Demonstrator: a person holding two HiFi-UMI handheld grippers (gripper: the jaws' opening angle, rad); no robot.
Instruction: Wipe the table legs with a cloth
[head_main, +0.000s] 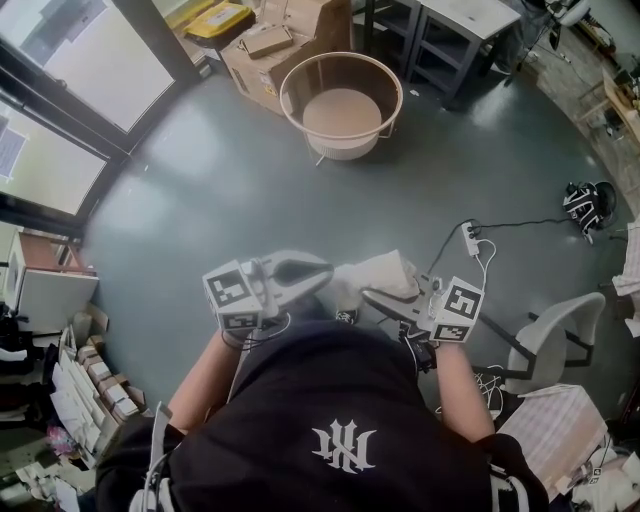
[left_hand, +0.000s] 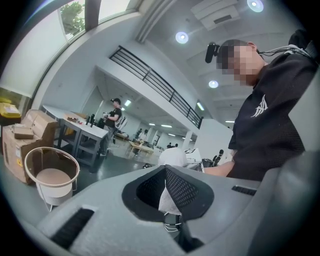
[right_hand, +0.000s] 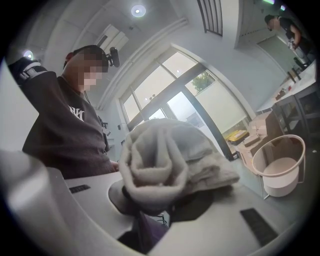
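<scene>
A white cloth (head_main: 378, 273) is bunched up in front of the person's torso, between the two grippers. My right gripper (head_main: 380, 298) is shut on it; in the right gripper view the rolled cloth (right_hand: 167, 160) fills the jaws and hides the fingertips of that gripper (right_hand: 150, 200). My left gripper (head_main: 322, 274) points at the cloth from the left. Its black pads meet with a thin corner of cloth (left_hand: 167, 200) pinched between them, so the left gripper (left_hand: 165, 175) is shut. Grey tables (head_main: 450, 30) with dark legs stand far off across the floor.
A round beige basket-like stand (head_main: 342, 95) on thin legs sits ahead on the grey floor. Cardboard boxes (head_main: 285, 45) lie behind it. A power strip (head_main: 470, 238) with cables and a grey chair (head_main: 560, 340) are at right. Windows run along the left.
</scene>
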